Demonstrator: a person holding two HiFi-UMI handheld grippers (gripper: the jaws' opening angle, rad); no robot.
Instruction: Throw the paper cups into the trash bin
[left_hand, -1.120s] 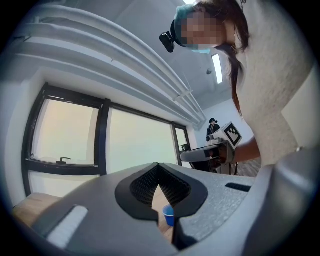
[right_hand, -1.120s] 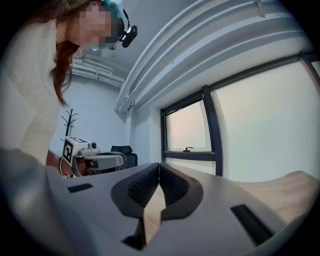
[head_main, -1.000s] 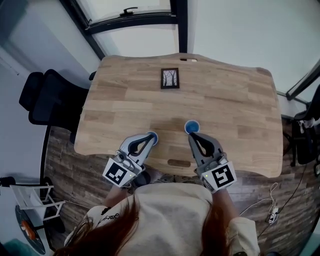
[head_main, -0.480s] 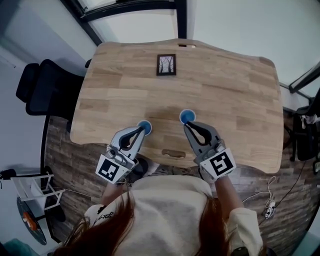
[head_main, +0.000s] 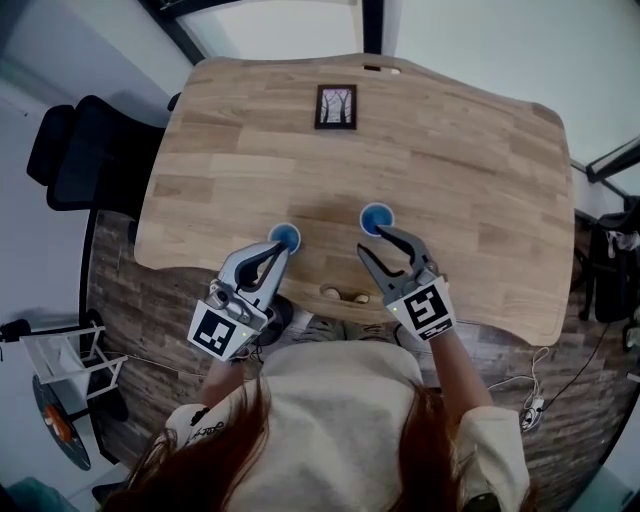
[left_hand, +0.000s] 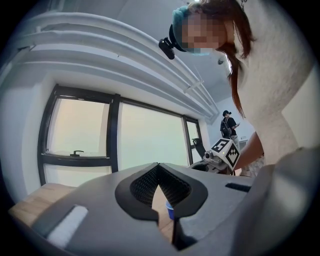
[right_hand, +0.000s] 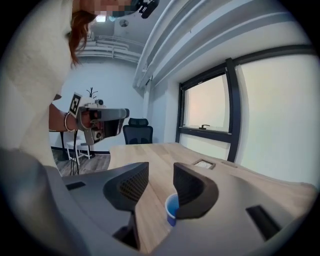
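Note:
Two blue paper cups stand upright near the wooden table's (head_main: 470, 150) front edge: the left cup (head_main: 285, 237) and the right cup (head_main: 376, 217). My left gripper (head_main: 279, 249) is level, its tips just short of the left cup, and its jaws meet at the tips (left_hand: 158, 167) with nothing in them; a blue cup (left_hand: 170, 210) shows through the gap below. My right gripper (head_main: 373, 242) sits just in front of the right cup. Its jaws (right_hand: 161, 175) have just been opening and now stand apart and empty, with the cup (right_hand: 172, 209) beyond, half hidden by the right jaw.
A small framed picture (head_main: 336, 106) lies at the table's far side. A black office chair (head_main: 80, 150) stands off the left edge, and a white rack (head_main: 60, 370) is on the floor. Windows run behind the table. Another person (left_hand: 228, 125) stands far off.
My right gripper has sunk lower by the right cup and its jaws have gone from shut to apart. The left gripper has stayed by the left cup.

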